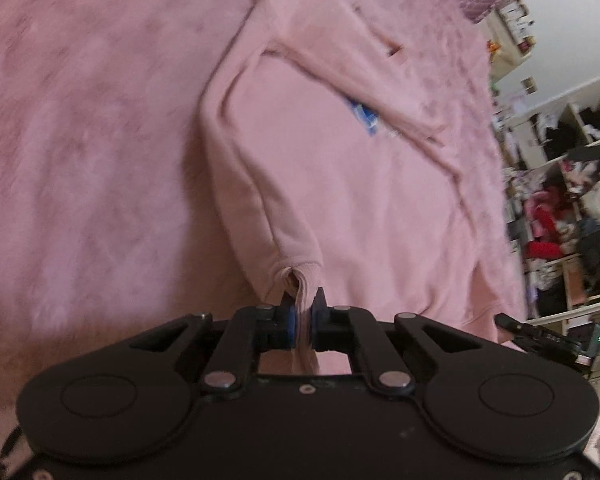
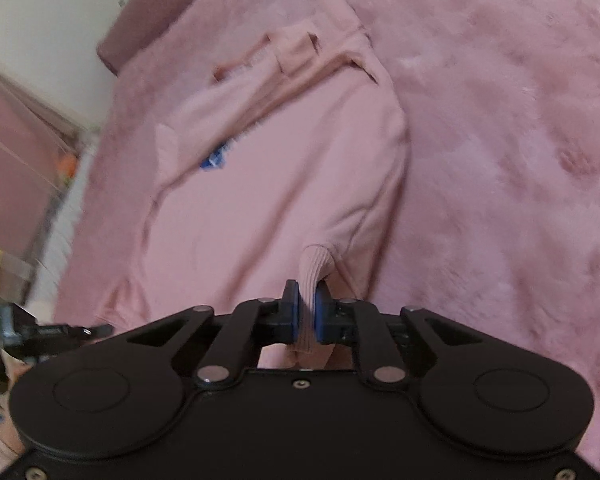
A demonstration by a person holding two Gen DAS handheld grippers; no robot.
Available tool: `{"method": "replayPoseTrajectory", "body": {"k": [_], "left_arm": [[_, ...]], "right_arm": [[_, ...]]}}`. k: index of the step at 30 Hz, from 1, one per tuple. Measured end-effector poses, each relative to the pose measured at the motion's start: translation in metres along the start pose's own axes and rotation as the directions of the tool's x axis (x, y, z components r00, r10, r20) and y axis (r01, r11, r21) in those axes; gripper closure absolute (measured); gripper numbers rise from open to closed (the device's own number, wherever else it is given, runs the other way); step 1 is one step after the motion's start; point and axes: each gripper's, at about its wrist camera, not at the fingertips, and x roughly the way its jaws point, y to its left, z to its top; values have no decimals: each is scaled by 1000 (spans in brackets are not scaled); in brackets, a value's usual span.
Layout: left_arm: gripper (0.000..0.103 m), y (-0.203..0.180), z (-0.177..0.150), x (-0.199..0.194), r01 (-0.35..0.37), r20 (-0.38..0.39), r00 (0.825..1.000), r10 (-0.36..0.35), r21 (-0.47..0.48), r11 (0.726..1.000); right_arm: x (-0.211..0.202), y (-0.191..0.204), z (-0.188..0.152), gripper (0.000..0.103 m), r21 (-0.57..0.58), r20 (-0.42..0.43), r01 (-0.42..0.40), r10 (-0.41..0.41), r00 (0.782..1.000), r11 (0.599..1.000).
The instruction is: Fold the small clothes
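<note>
A small pink sweatshirt (image 1: 340, 184) with a blue print (image 1: 365, 117) lies on a fluffy pink blanket (image 1: 80, 140). My left gripper (image 1: 303, 300) is shut on the ribbed hem at one lower corner (image 1: 296, 276). The same sweatshirt (image 2: 268, 184) shows in the right wrist view, its blue print (image 2: 214, 159) partly covered by a sleeve folded across the chest. My right gripper (image 2: 308, 294) is shut on the ribbed hem at the other corner (image 2: 315, 268). Both corners are lifted off the blanket.
The pink blanket (image 2: 520, 140) covers the bed on all sides of the garment. Shelves crammed with clothes (image 1: 568, 208) stand past the bed's right edge. A dark pink pillow (image 2: 148, 12) lies at the head. The other gripper's tip (image 2: 60, 334) shows at left.
</note>
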Motion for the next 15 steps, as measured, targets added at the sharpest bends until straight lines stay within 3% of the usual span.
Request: {"method": "replayPoseTrajectory", "body": {"k": [10,15], "left_arm": [[99,-44,82,-10,80,105,990,-92,108,991],[100,-56,134,-3,93,170,979,-116,139,986]], "right_arm": [[8,23,75,94,36,141,-140,134,981,990],[27,29,122,94,40,205,-159,148,968,986]]}}
